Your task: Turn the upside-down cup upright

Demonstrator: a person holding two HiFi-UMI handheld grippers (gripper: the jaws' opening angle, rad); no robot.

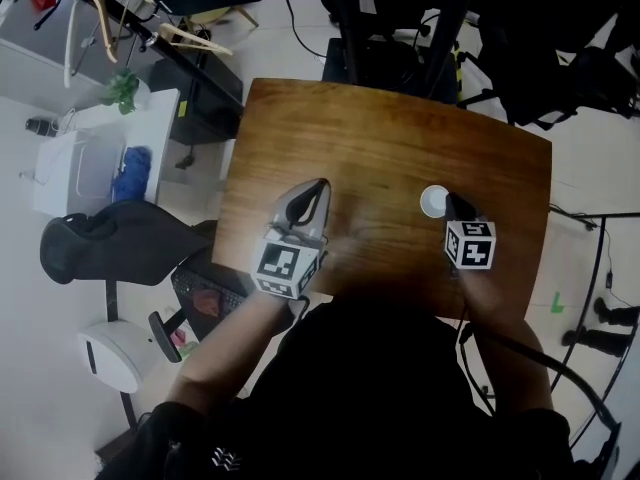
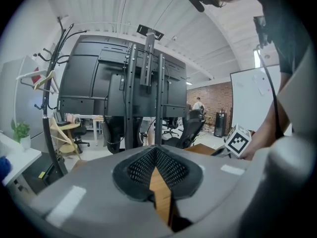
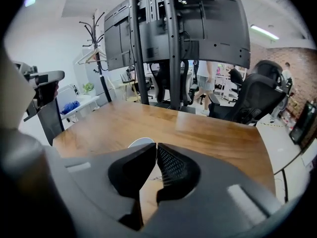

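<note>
Right gripper (image 3: 155, 146): jaws closed, the tips meet in a thin seam with nothing between them. Behind the seam the pads spread and only wood grain shows through the gap. It is tilted down toward the table (image 3: 208, 133).

Cup (image 3: 140, 142): small and white. In the right gripper view only a sliver of its edge shows, just past the left jaw tip and slightly left of the seam. It stands outside the jaws. From the head view it stands on the tabletop hard against the gripper's nose, on that view's left side of it; whether they touch cannot be told. From above it shows as a white circle with a greyer centre, and which end is up cannot be settled.

Marker cube (image 1: 470, 244) of the right gripper: nearer the person than the cup, over the table's near edge.

Left gripper (image 2: 156, 150): jaws also closed and empty, the mesh pads meeting at the tips, held close to level. It is over the table's near-left part, well apart from the cup.

Beyond the table: a black monitor stand (image 3: 171, 43), office chairs (image 3: 257, 95) and a coat rack (image 3: 94, 43).
</note>
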